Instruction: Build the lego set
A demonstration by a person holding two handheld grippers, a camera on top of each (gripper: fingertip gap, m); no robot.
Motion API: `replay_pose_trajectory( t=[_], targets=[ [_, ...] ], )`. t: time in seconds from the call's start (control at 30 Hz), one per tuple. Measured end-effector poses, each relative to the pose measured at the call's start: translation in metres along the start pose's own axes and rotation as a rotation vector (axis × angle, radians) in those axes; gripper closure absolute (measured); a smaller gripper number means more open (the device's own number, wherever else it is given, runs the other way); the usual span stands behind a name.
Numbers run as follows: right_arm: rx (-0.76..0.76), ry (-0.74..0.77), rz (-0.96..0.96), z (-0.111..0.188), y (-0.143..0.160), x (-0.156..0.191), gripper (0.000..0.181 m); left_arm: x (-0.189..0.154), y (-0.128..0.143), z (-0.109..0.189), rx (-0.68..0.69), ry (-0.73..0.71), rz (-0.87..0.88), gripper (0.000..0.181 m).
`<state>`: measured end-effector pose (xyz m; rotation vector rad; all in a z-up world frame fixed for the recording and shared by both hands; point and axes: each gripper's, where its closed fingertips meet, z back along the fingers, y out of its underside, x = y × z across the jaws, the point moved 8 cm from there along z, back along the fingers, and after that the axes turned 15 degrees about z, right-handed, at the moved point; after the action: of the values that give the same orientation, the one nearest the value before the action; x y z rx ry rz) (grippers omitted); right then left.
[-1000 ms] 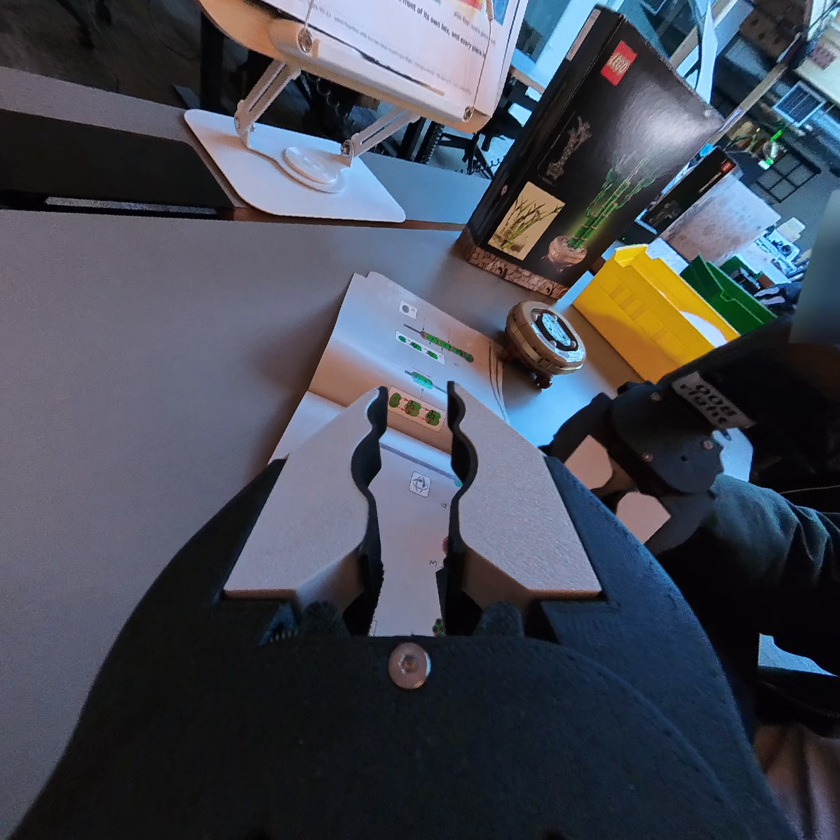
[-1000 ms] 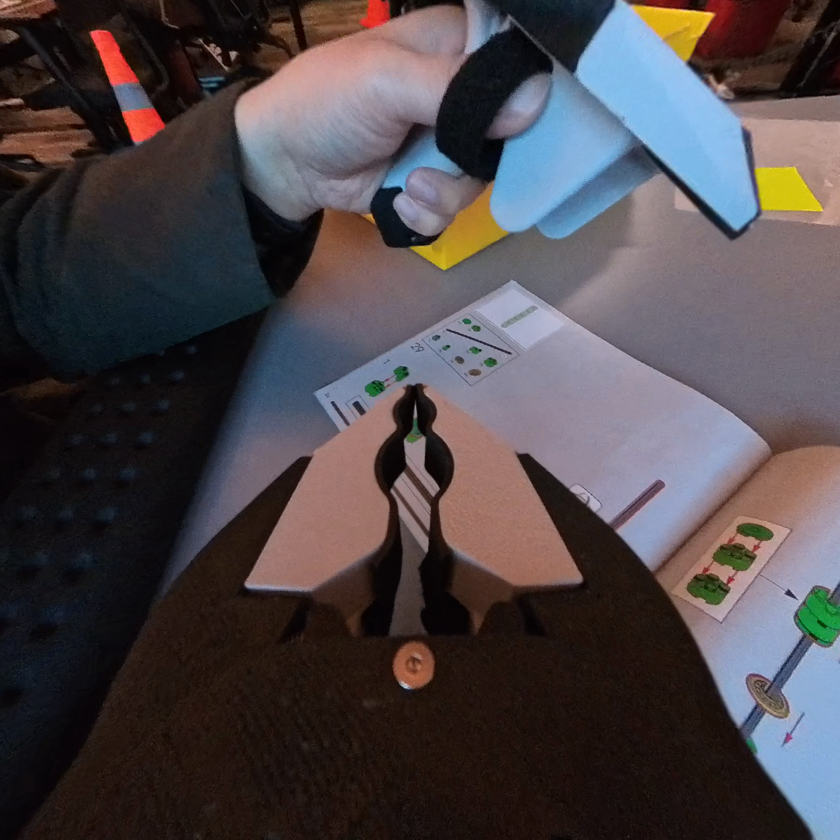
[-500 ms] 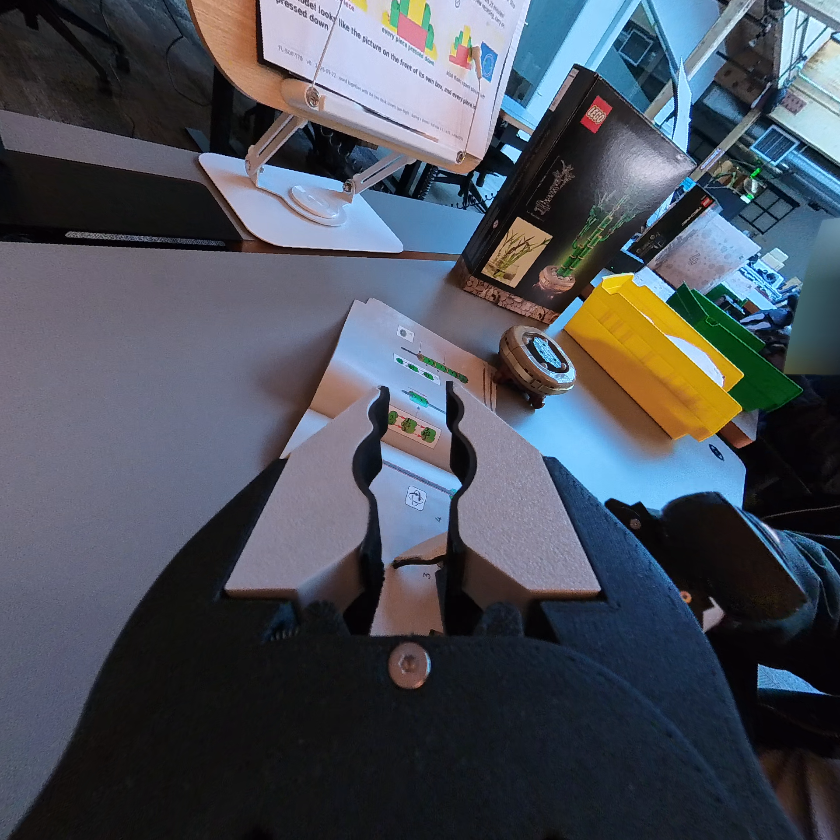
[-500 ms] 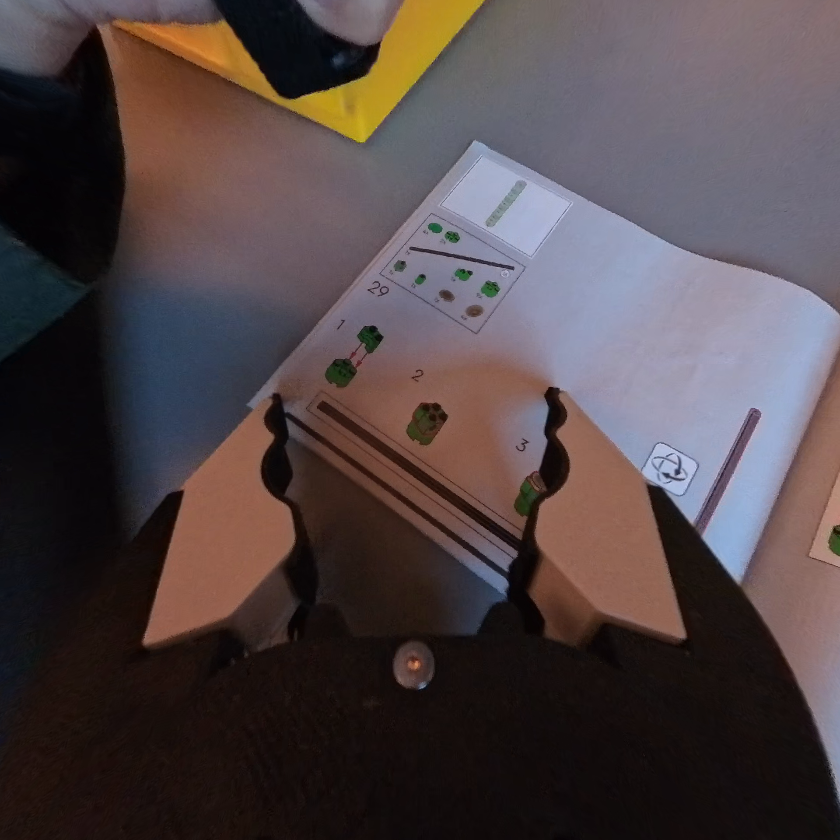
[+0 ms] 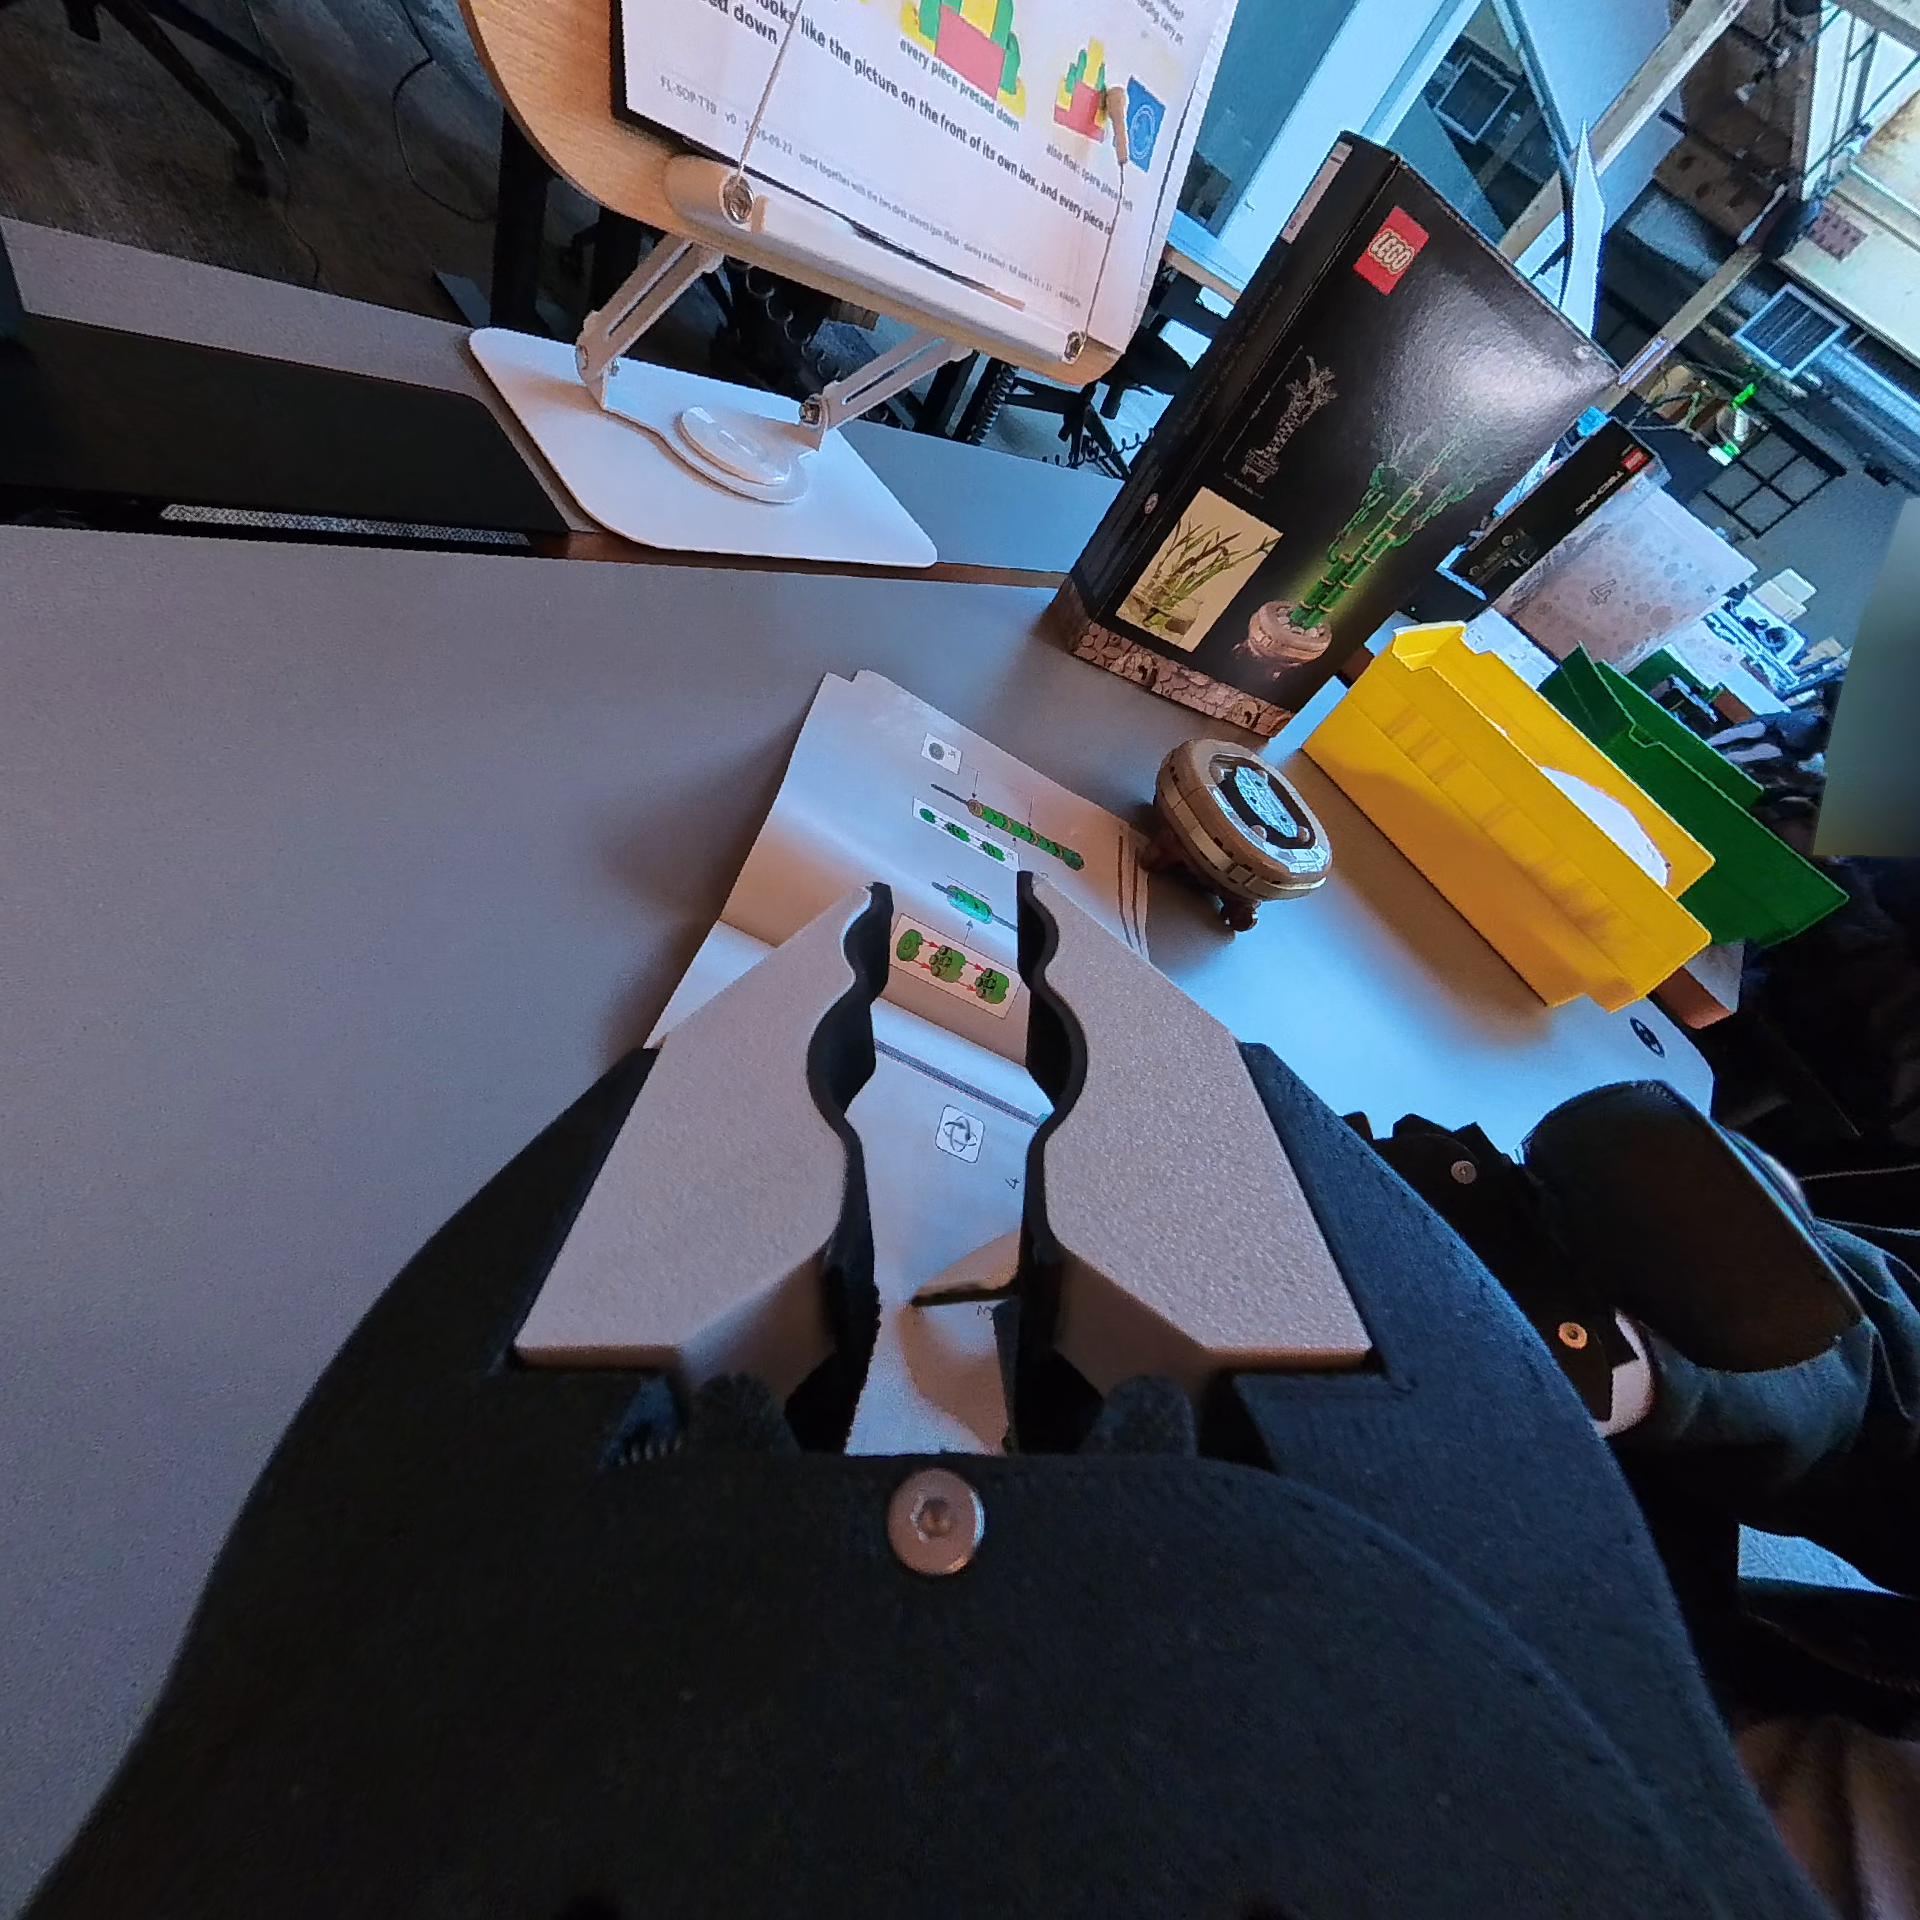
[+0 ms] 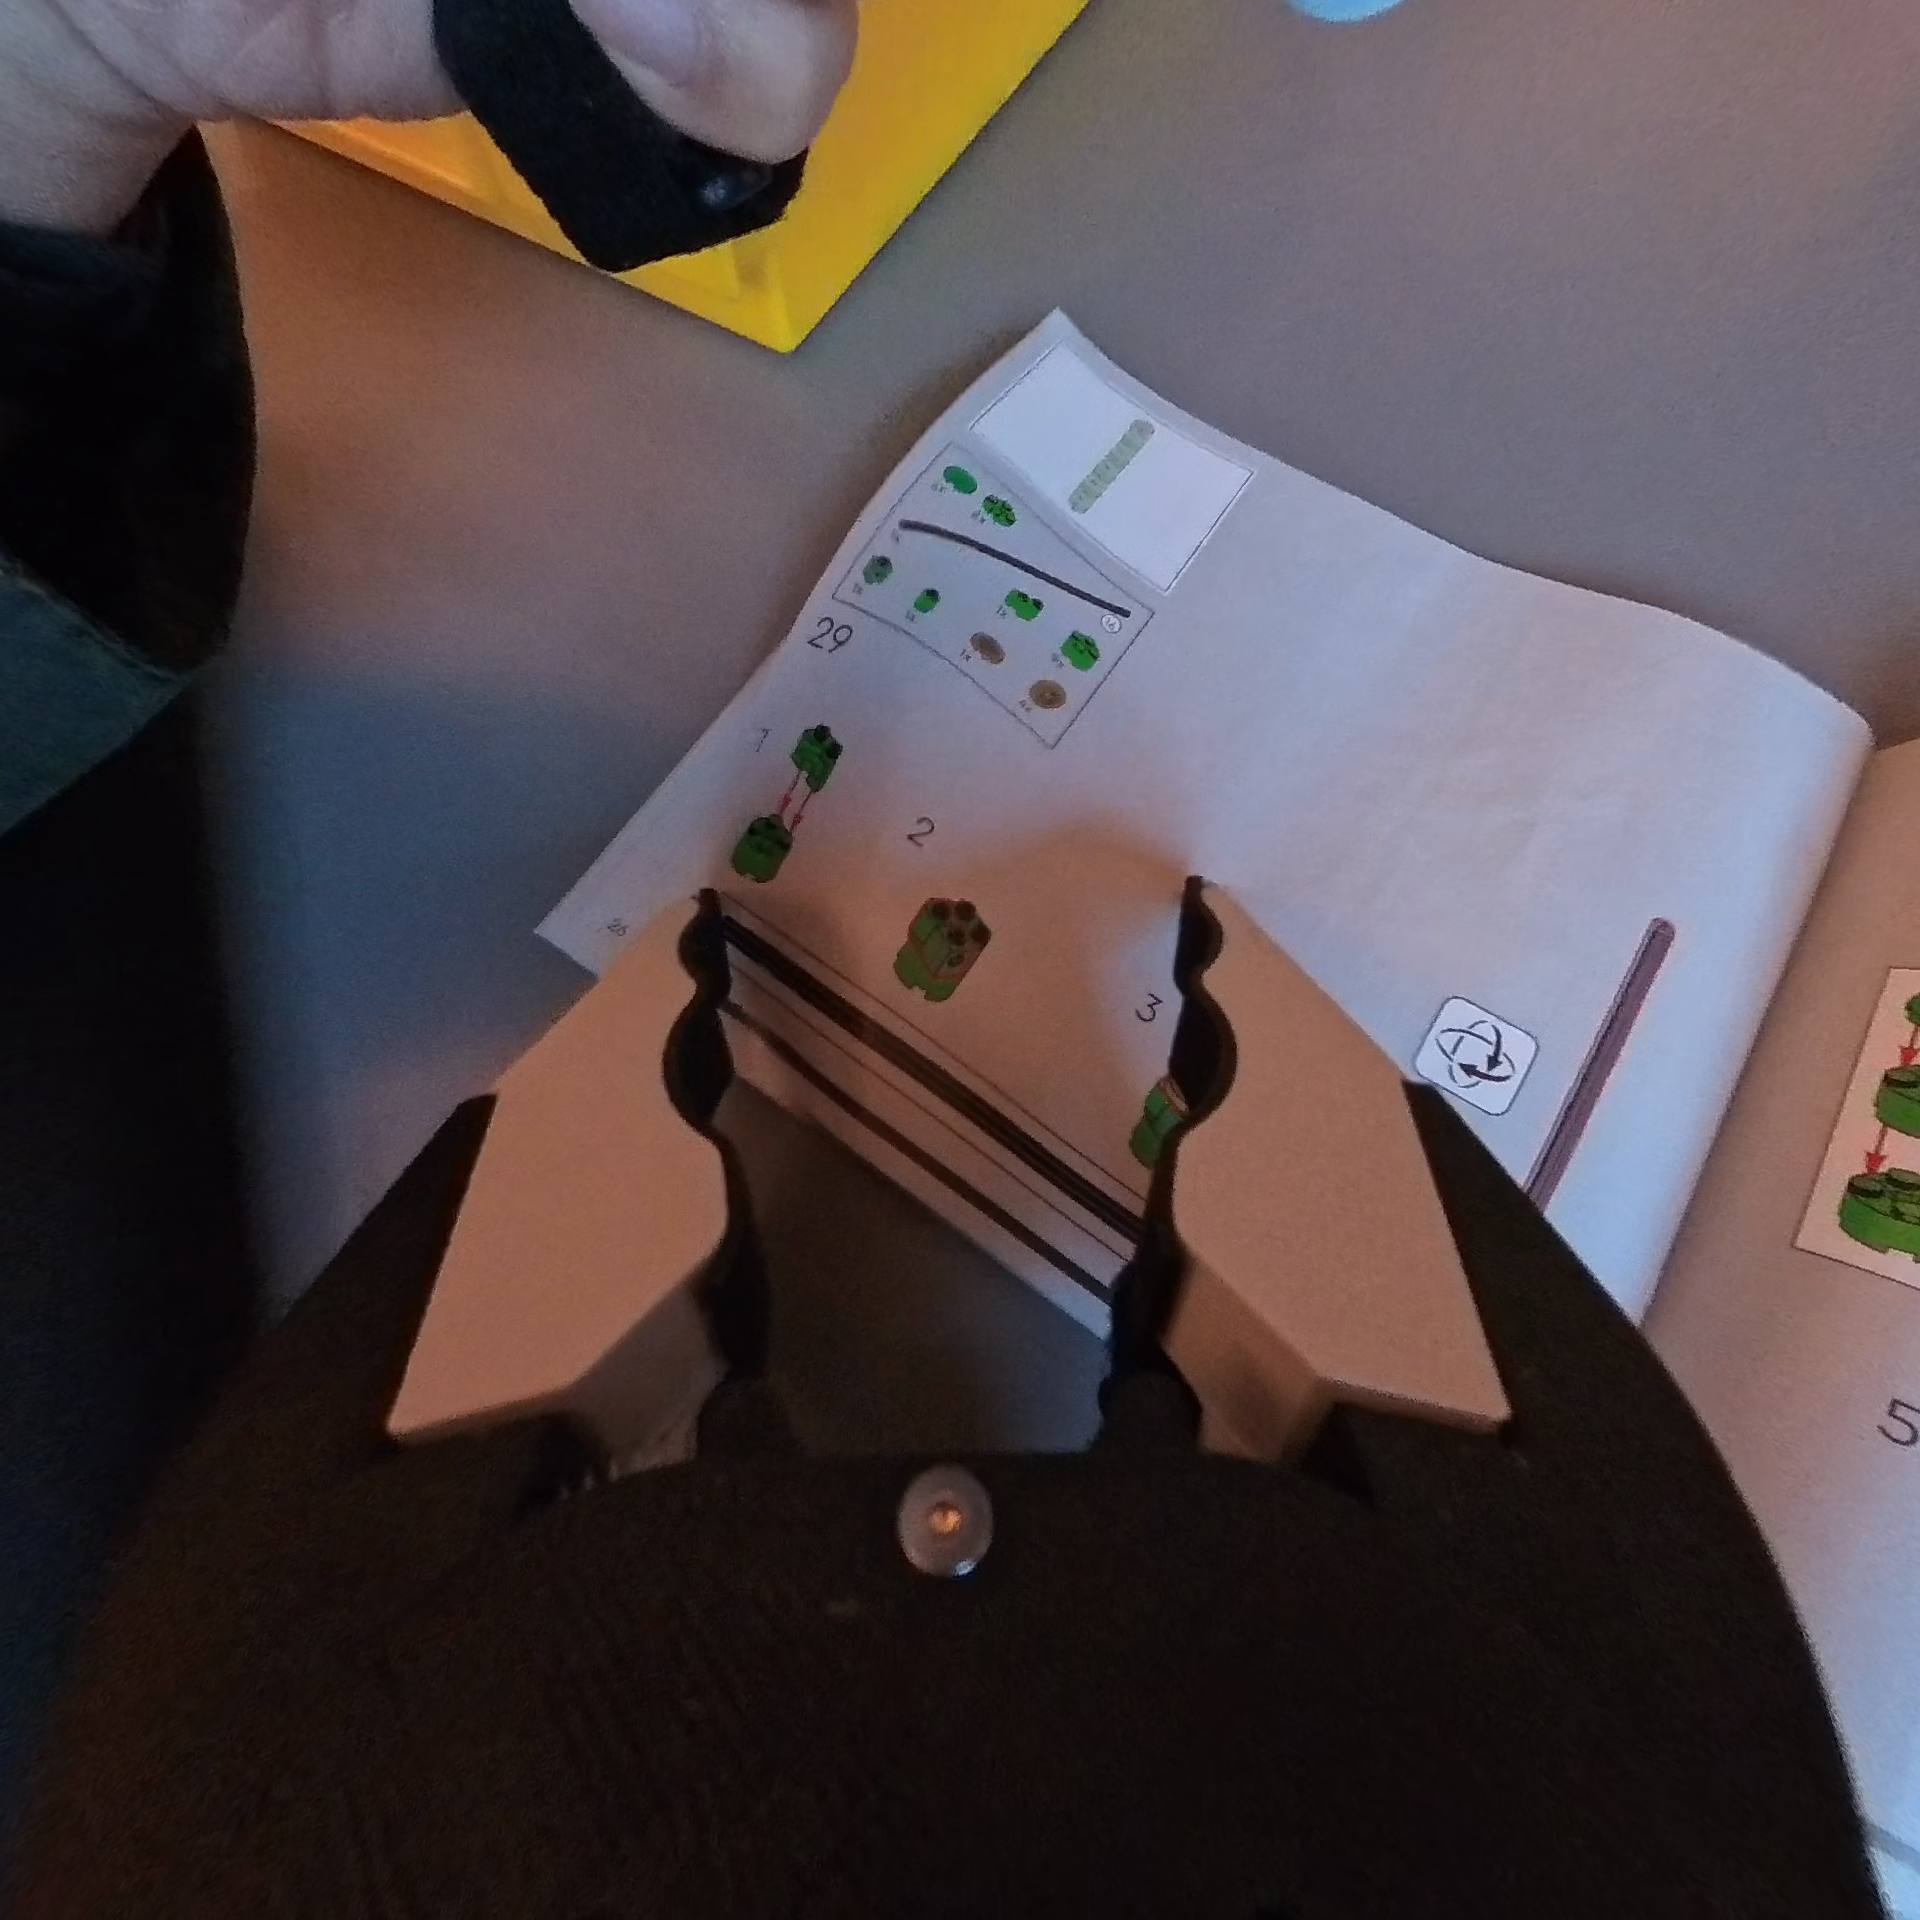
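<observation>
The open instruction booklet (image 5: 862,790) lies on the grey table (image 5: 312,883). My left gripper (image 5: 953,894) hovers over its near page with its jaws a little apart and nothing between them. A round tan Lego pot base (image 5: 1242,831) stands just right of the booklet. My right gripper (image 6: 951,894) is open and empty above the corner of the booklet (image 6: 1403,779); it also shows low at the right edge of the left wrist view (image 5: 1662,1226). No loose bricks are in view.
The black Lego box (image 5: 1330,468) stands behind the pot base. A yellow bin (image 5: 1496,821) and a green bin (image 5: 1714,831) sit at the right. A white document stand (image 5: 727,447) is at the back. A hand (image 6: 260,62) with a black strap is beside the yellow bin (image 6: 831,208).
My right gripper went from shut to wide open, then narrowed slightly, and came closer over the booklet's corner. My left gripper drew back a little; its gap is unchanged.
</observation>
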<state>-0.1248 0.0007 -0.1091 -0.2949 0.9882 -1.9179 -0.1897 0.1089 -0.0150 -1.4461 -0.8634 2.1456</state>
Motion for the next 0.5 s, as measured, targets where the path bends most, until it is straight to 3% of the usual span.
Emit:
replay_pose_trajectory(
  t=[0.33,0.5],
  targets=[
    [-0.011,0.009,-0.015,0.001,0.002,-0.007,0.126,0.001,0.000,0.000,0.006,-0.003,0.001,0.158],
    [-0.030,0.009,-0.013,0.008,0.006,-0.013,0.157,0.002,-0.001,0.002,-0.013,-0.018,0.009,0.156]
  ],
)
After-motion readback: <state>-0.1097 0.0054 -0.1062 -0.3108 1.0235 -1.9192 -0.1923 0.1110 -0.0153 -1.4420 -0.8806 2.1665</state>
